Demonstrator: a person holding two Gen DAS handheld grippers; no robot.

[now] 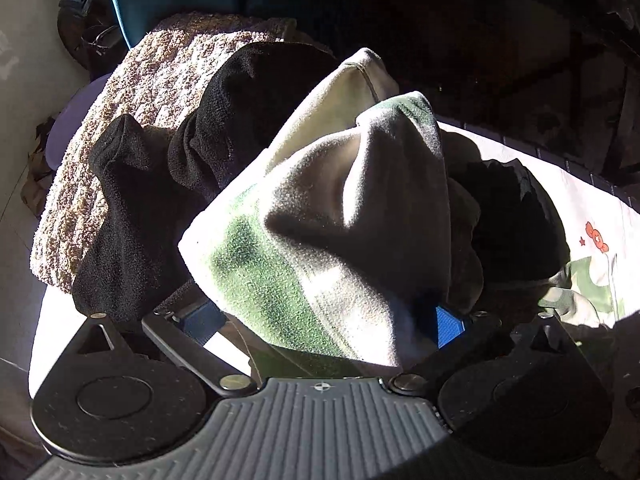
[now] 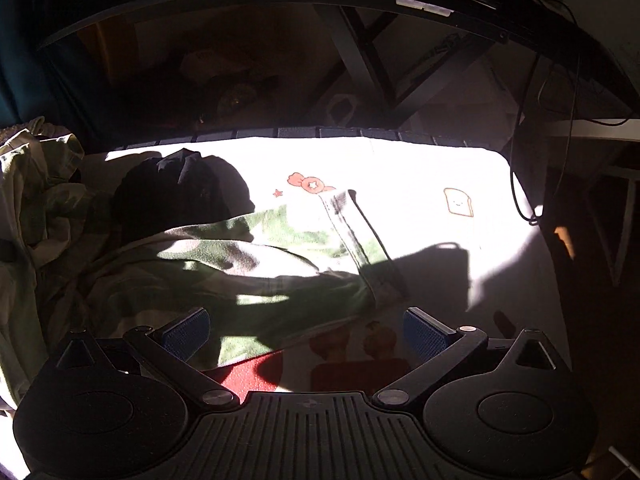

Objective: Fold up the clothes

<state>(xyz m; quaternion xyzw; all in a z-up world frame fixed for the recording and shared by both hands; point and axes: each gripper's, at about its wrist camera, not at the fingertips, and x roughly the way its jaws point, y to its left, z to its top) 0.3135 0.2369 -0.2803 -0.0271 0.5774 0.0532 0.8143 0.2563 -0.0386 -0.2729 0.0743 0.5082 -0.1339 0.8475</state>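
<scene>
A camouflage fleece garment [image 1: 320, 240] drapes over the left claw [image 1: 328, 320], its pads hidden, grip unclear; the spread, empty right claw [image 2: 306, 334] should pinch the cuff [image 2: 360, 248] at twelve o'clock on the cartoon-print sheet [image 2: 440, 168].

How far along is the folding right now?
Early. Nothing looks folded: dark clothes sit heaped by the knitted blanket. In hand: the camouflage fleece bunches between the left tool. The right tool hangs open over its spread part. All folds remain.
</scene>
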